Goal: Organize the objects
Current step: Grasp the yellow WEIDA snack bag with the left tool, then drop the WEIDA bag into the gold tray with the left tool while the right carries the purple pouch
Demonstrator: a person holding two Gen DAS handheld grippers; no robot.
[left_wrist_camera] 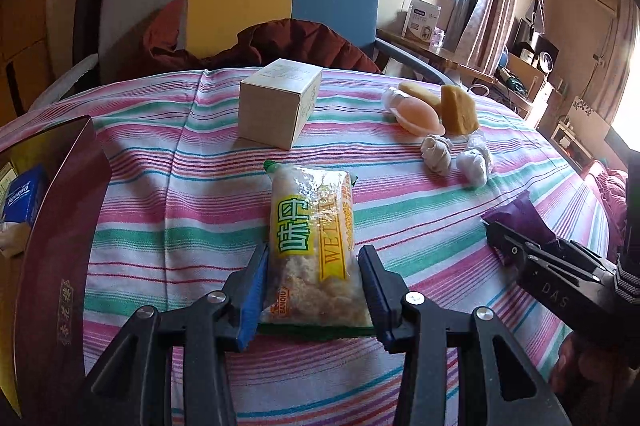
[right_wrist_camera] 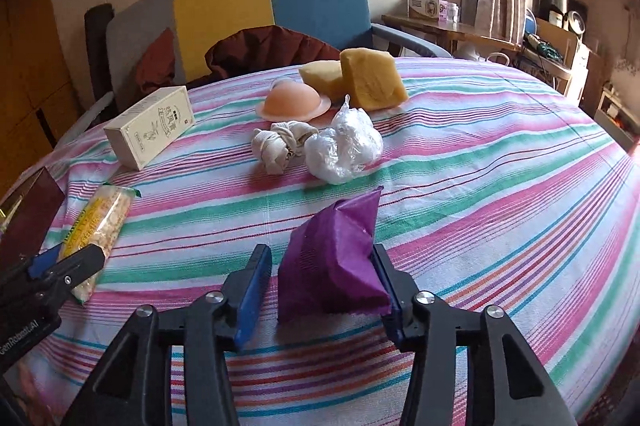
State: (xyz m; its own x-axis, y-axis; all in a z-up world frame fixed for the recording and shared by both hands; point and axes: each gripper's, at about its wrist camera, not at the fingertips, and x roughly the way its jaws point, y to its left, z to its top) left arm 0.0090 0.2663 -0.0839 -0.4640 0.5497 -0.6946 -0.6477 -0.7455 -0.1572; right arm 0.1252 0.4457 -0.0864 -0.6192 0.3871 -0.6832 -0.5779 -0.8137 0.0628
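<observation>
A clear snack packet [left_wrist_camera: 312,226] with yellow and green print lies lengthwise on the striped tablecloth [left_wrist_camera: 180,185]. My left gripper [left_wrist_camera: 314,254] is shut on its near half, a blue pad on each side. It also shows in the right wrist view as the snack packet [right_wrist_camera: 100,222] in the left gripper [right_wrist_camera: 80,254]. A crumpled purple packet [right_wrist_camera: 332,266] sits between the fingers of my right gripper [right_wrist_camera: 320,254], which is shut on it. It leans against the right pad. In the left wrist view the purple packet [left_wrist_camera: 520,218] sticks out of the right gripper [left_wrist_camera: 492,226].
A cream carton [right_wrist_camera: 148,125] lies at the back left. Two yellow sponges [right_wrist_camera: 372,77], a peach silicone dome [right_wrist_camera: 292,101], a knotted cloth bundle [right_wrist_camera: 280,141] and plastic wrap balls [right_wrist_camera: 344,141] cluster mid-table. A dark red box [left_wrist_camera: 60,226] holding a blue tissue pack [left_wrist_camera: 22,193] stands left.
</observation>
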